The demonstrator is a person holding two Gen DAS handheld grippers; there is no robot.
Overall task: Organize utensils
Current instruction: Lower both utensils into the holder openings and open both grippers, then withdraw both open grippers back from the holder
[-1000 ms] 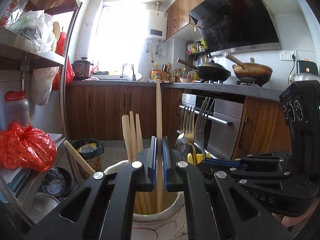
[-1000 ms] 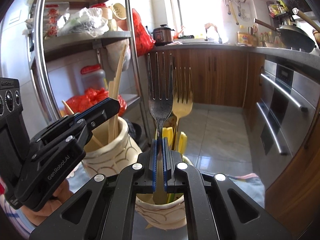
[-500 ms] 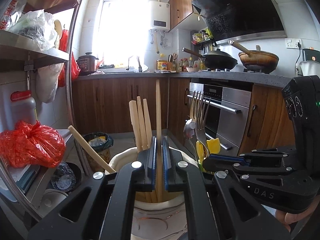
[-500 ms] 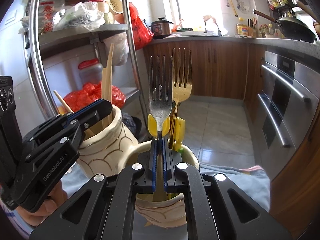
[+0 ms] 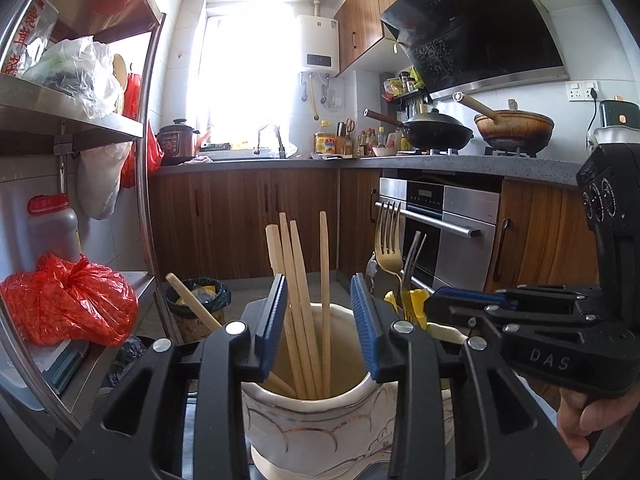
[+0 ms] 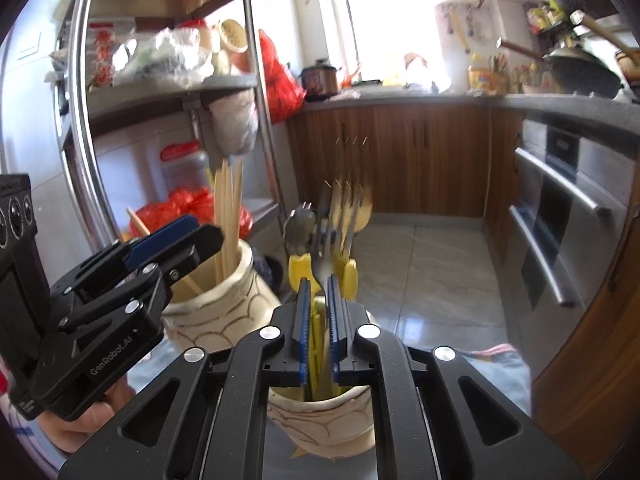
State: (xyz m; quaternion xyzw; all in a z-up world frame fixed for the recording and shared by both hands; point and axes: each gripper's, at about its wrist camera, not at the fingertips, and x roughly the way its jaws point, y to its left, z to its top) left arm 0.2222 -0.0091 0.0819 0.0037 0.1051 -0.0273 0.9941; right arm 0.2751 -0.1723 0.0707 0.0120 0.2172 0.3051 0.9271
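Chopsticks (image 5: 306, 296) stand sorted in the cream jar (image 5: 316, 420) below the left gripper (image 5: 320, 320), whose jaws gape wide and hold nothing. Forks (image 5: 390, 248) sit in the neighbouring jar (image 6: 324, 416) with yellow-handled pieces (image 6: 300, 270); the right gripper (image 6: 318, 320) has its jaws parted slightly, with a blurred fork (image 6: 340, 216) free between them. Both utensils look delivered; whether more remain is not shown. Half a second ago each pair of jaws was clamped on its utensil; now both have let go.
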